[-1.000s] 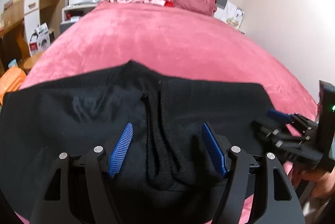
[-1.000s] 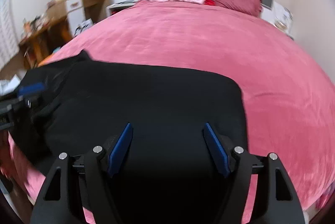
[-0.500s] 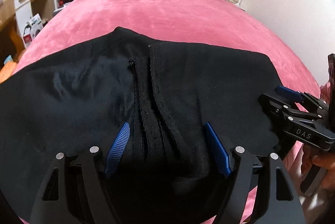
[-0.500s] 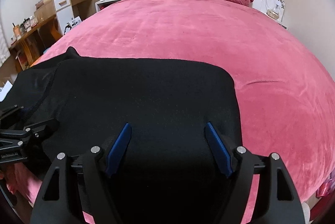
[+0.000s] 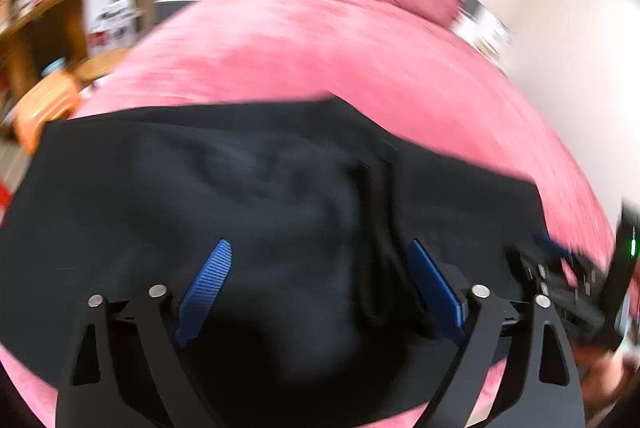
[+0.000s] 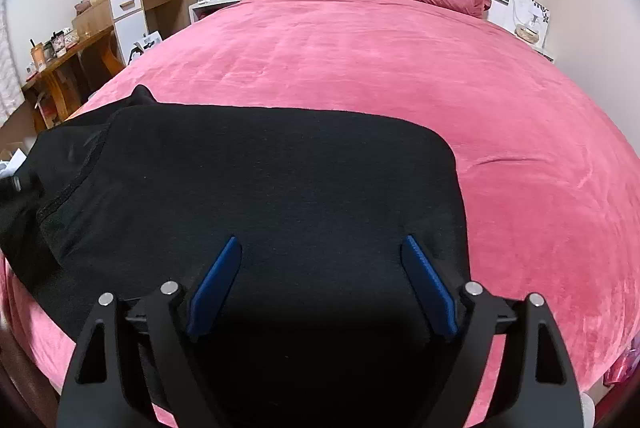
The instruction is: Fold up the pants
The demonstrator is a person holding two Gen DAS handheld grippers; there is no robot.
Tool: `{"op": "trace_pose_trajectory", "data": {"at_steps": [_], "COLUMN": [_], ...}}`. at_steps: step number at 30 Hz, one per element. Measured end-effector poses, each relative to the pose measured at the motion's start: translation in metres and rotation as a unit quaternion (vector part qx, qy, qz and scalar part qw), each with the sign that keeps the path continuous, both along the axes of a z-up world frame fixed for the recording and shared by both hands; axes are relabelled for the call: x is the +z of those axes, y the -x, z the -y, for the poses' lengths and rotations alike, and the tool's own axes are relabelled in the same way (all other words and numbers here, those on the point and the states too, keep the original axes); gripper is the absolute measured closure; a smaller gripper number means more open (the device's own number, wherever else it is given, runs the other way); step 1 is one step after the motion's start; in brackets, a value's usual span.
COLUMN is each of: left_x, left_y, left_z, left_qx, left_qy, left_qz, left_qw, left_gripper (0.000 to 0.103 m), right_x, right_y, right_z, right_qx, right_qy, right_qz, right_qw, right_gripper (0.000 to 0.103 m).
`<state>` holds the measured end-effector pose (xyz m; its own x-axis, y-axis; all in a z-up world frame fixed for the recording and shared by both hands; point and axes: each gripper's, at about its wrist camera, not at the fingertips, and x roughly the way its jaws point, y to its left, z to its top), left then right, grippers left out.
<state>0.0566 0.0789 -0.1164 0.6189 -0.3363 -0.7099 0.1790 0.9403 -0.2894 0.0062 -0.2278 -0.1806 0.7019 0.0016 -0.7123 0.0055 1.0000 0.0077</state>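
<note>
Left tool (image 5: 318, 282): fingers apart, nothing between them, over the black pants (image 5: 256, 212). Right tool (image 6: 320, 282): fingers apart, empty, over the same garment (image 6: 260, 188).

Pants lie spread along the near edge of the bed (image 6: 360, 68), near side draping toward or over that edge; far part of the bed is bare pink cover. Pants' right end shows a clean rounded corner; toward the bed's near-left corner the fabric is layered, w/ a stitched hem visible (image 6: 60, 200).

Left view is motion-blurred; a raised ridge or seam (image 5: 376, 228) appears to run down the fabric btwn the left tool's fingers, prob. bunched cloth, can't confirm.

Risks:
- A grip on the top layer only leaves the under layer behind, giving an uneven fold.
- The ridge, if not flattened, gets creased in.
- Weight hanging at the near edge could drag the pants off the bed once one end is lifted.
- Tools well apart; uneven lift would skew the fold line.

Containers: none on the bed. Desk (image 6: 84, 40) beyond the bed's left side carries small clutter, contents not readable.
</note>
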Motion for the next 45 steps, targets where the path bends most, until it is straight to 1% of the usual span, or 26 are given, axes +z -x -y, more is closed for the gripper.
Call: {"op": "trace_pose_trajectory", "data": {"at_steps": [1, 4, 8, 12, 15, 20, 21, 25, 28, 32, 34, 37, 38, 41, 43, 45], "left_x": [0.002, 0.004, 0.006, 0.012, 0.018, 0.012, 0.010, 0.002, -0.001, -0.003, -0.003, -0.003, -0.003, -0.002, -0.005, -0.006], "left_y": [0.000, -0.001, 0.002, 0.002, 0.000, -0.003, -0.003, -0.004, -0.004, -0.005, -0.006, -0.006, -0.006, -0.004, -0.002, 0.000], "left_z": [-0.015, -0.051, -0.100, -0.127, -0.146, -0.167, -0.171, -0.184, -0.185, -0.182, -0.183, -0.188, -0.189, -0.195, -0.204, -0.215], "left_qx": [0.029, 0.088, 0.162, 0.205, 0.223, 0.217, 0.213, 0.196, 0.176, 0.153, 0.150, 0.152, 0.153, 0.169, 0.170, 0.172], "left_qy": [0.009, 0.032, 0.045, 0.057, 0.053, 0.037, 0.039, 0.071, 0.074, 0.058, 0.049, 0.055, 0.052, 0.024, 0.047, 0.085], "left_qz": [0.000, -0.004, -0.002, 0.006, 0.009, -0.024, -0.027, -0.051, -0.058, -0.062, -0.062, -0.066, -0.067, -0.072, -0.079, -0.090], "left_qw": [0.9995, 0.9956, 0.9857, 0.9770, 0.9732, 0.9752, 0.9759, 0.9768, 0.9799, 0.9846, 0.9854, 0.9847, 0.9846, 0.9828, 0.9811, 0.9773], "left_gripper": [0.013, 0.013, 0.013, 0.013, 0.013, 0.013, 0.013, 0.013, 0.013, 0.013, 0.013, 0.013, 0.013, 0.013, 0.013, 0.014], "right_x": [0.000, -0.001, -0.001, -0.002, -0.002, -0.002, -0.002, -0.002, -0.002, -0.002, -0.002, -0.002, -0.002, -0.002, -0.002, -0.002], "right_y": [0.000, 0.001, 0.000, 0.000, -0.001, -0.001, -0.001, -0.001, -0.001, -0.001, -0.001, -0.001, -0.001, -0.001, -0.001, -0.001], "right_z": [0.000, -0.002, -0.001, -0.002, -0.001, -0.001, -0.002, -0.001, -0.001, -0.002, -0.002, -0.003, -0.003, -0.003, -0.003, -0.004], "right_qx": [0.002, 0.005, 0.009, 0.010, 0.011, 0.011, 0.011, 0.012, 0.012, 0.012, 0.012, 0.012, 0.012, 0.011, 0.012, 0.012], "right_qy": [-0.002, -0.002, -0.002, 0.001, 0.001, 0.001, 0.001, 0.001, 0.001, 0.001, 0.001, 0.001, 0.001, 0.001, 0.001, 0.001], "right_qz": [0.000, 0.002, 0.004, 0.005, 0.005, 0.006, 0.006, 0.007, 0.007, 0.007, 0.007, 0.007, 0.007, 0.007, 0.008, 0.008], "right_qw": [1.000, 1.000, 1.000, 1.000, 1.000, 1.000, 1.000, 1.000, 1.000, 1.000, 1.000, 1.000, 1.000, 1.000, 1.000, 1.000], "right_gripper": [0.015, 0.013, 0.010, 0.007, 0.006, 0.006, 0.006, 0.005, 0.004, 0.004, 0.004, 0.004, 0.004, 0.004, 0.004, 0.003]}}
